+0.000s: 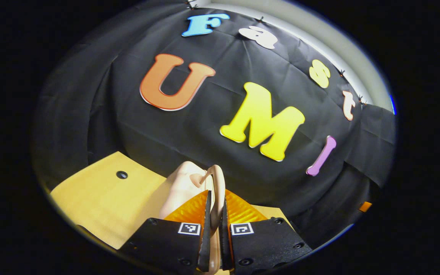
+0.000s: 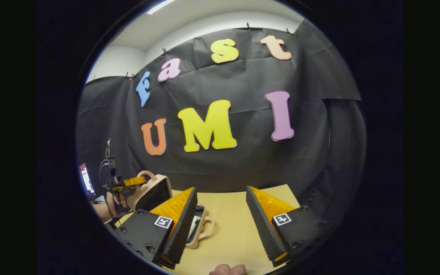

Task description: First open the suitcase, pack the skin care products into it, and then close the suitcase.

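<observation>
Wood table (image 2: 231, 225) | L gripper (image 1: 215, 214) jaws clamp suitcase (image 1: 183, 189) handle | R gripper (image 2: 222, 214) jaws apart, suitcase beside

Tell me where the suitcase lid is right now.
In the right gripper view the suitcase lid stands raised at the table's left end, held up by the left gripper clamping its handle.

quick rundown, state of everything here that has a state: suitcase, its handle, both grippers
suitcase: open, lid raised, lower half flat on the table
lid handle: pinched between the left gripper's fingers
left gripper: shut on the lid handle
right gripper: open, holding nothing, above the table
lower half's handle: free, lying on the table
</observation>
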Motion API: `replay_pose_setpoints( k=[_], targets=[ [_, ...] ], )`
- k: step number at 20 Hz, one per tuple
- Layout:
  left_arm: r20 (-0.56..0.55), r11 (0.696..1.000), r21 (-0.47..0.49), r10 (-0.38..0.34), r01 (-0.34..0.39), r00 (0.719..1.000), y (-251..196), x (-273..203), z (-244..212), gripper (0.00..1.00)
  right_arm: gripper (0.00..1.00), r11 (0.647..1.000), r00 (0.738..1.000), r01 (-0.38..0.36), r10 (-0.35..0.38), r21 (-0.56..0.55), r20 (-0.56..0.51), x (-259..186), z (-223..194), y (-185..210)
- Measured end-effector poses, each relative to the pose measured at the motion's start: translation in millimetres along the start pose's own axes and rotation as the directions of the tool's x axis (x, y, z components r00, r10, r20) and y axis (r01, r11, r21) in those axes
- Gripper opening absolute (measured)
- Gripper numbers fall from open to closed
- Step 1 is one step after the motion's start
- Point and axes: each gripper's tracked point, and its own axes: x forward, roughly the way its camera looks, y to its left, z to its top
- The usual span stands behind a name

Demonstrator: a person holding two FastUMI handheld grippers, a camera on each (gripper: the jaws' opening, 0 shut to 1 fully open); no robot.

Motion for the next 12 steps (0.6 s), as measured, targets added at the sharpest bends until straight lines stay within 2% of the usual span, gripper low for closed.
replay_pose_setpoints(
  k=[2, 7, 8, 9, 12],
  targets=[
    [-0.043, 1.000, 0.021, -0.022, 0.023, 0.999, -33, 12, -29, 0.14, 0.77, 0.999, 0.999, 0.032, -0.032, -0.015, 0.000, 1, 0, -12],
    [-0.107, 0.979, 0.201, -0.005, 0.027, 0.994, -76, 42, -98, 0.16, 0.77, 0.992, 0.993, 0.116, -0.115, -0.046, 0.018, -17, 8, -50],
    [-0.133, 0.974, 0.223, -0.005, 0.034, 0.991, -80, 49, -115, 0.15, 0.72, 0.991, 0.992, 0.129, -0.128, -0.047, 0.014, -20, 8, -59],
    [-0.152, 0.966, 0.259, 0.014, 0.026, 0.988, -80, 56, -129, 0.15, 0.77, 0.988, 0.989, 0.147, -0.147, -0.053, 0.007, -23, 6, -70],
    [-0.174, 0.923, 0.385, 0.063, 0.009, 0.983, -88, 68, -161, 0.15, 0.77, 0.979, 0.981, 0.191, -0.192, -0.064, -0.011, -34, 4, -96]
  ],
)
